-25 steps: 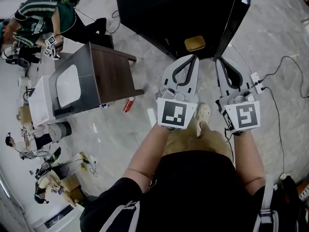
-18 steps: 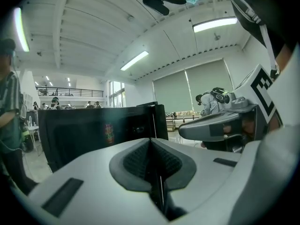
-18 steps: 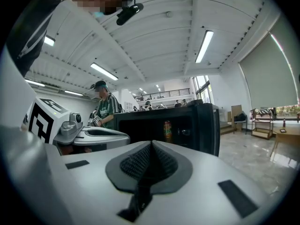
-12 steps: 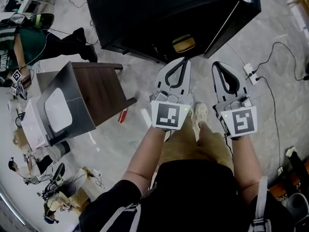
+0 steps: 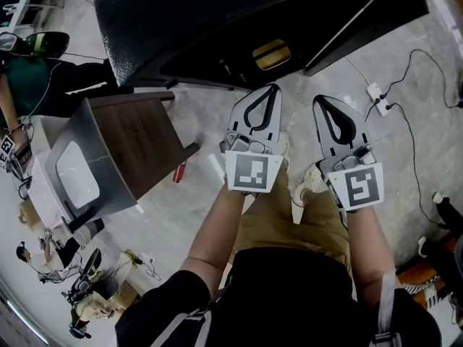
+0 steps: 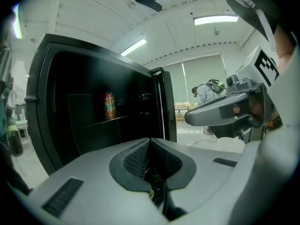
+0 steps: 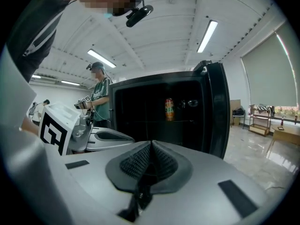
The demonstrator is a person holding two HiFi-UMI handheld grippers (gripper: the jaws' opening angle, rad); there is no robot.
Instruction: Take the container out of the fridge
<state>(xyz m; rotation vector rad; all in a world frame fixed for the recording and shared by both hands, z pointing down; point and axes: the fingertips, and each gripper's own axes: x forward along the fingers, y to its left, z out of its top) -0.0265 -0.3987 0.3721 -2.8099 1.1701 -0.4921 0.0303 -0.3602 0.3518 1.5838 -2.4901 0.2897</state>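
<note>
We hold the left tool [image 5: 262, 91] and the right tool [image 5: 324, 101] side by side facing the open fridge [image 5: 217, 20], both with jaws pressed together and empty, because the container [image 6: 109, 105] stands upright on its shelf [image 6: 99, 123], well apart from either, not yet within reach.

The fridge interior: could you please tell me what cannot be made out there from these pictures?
Container: label print too small and dim, both gripper views.
Items right of it: too dark to identify, right gripper view.
Shelves: hidden under the fridge top in the head view.
</note>
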